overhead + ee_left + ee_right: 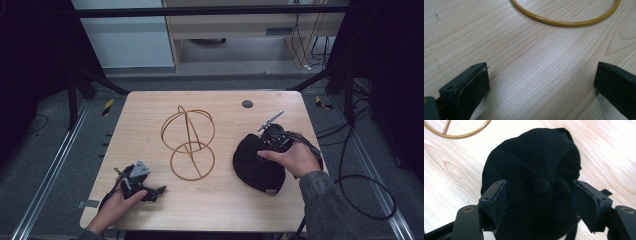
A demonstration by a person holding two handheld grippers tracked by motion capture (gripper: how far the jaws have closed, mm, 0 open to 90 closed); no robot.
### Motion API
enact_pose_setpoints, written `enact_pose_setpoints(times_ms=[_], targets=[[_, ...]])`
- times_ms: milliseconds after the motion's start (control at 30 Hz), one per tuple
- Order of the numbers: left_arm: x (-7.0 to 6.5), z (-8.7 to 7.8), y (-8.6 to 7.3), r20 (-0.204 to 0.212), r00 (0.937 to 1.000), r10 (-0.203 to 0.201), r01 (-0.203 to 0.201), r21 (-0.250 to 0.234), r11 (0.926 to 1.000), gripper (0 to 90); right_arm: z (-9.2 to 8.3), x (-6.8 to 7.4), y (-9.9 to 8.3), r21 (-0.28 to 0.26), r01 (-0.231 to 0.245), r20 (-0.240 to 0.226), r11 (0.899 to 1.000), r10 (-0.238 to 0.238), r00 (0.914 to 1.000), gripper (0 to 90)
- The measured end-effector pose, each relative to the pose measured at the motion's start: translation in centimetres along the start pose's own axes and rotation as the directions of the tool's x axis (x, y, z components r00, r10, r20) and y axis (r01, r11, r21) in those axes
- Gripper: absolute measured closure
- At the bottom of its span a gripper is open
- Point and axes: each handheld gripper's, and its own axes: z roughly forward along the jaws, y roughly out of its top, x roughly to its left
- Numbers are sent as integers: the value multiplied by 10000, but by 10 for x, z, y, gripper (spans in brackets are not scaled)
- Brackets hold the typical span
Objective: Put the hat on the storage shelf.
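A black cap (255,162) lies crown up on the right side of the wooden table (220,205). My right gripper (261,150) points down at it, held in a hand. In the right gripper view its jaws straddle the cap (534,160) around the top button, and the right gripper (539,192) is open with the pads apart from the cloth. A gold wire stand (189,145) with round hoops sits at mid-table. My left gripper (155,191) rests near the front left edge, open, with bare wood between the jaws of the left gripper (541,77). The stand's base ring (564,23) lies just beyond them.
A small dark round plug (247,104) is set into the tabletop at the back right. A black cable (365,200) loops off the table's right side. Part of the gold ring (461,135) lies to the upper left of the cap in the right gripper view.
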Motion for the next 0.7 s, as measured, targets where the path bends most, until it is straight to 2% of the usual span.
enact_pose_setpoints(times_ms=[200, 267, 367, 467, 500, 533, 700], targets=[[0, 0, 0, 5, 10000, 0, 0, -6, 10000, 0, 9, -3, 4, 188, -160, 23, 9997, 159, 9999, 321], [0, 0, 0, 5, 10000, 1, -1, -1, 10000, 0, 12, -4, 6, 163, -290, -110, 9994, 292, 9995, 335], [0, 0, 0, 1, 10000, -27, 27, -25, 10000, 0, 18, -3, 7, 410, -272, -47, 9988, 274, 9996, 368], [0, 0, 0, 9, 10000, -18, 18, -22, 10000, 0, 21, -4, 7, 554, -232, 115, 9982, 226, 9997, 454], [0, 0, 0, 9, 10000, -18, 18, -22, 10000, 0, 21, -4, 7, 554, -232, 115, 9982, 226, 9997, 454], [0, 0, 0, 11, 10000, -12, 12, -16, 10000, 0, 23, -4, 7, 611, -153, 83, 9980, 149, 9999, 519], [0, 0, 0, 13, 10000, 2, -2, -4, 10000, 0, 23, -4, 6, 657, -61, -54, 9978, 64, 10000, 681]])
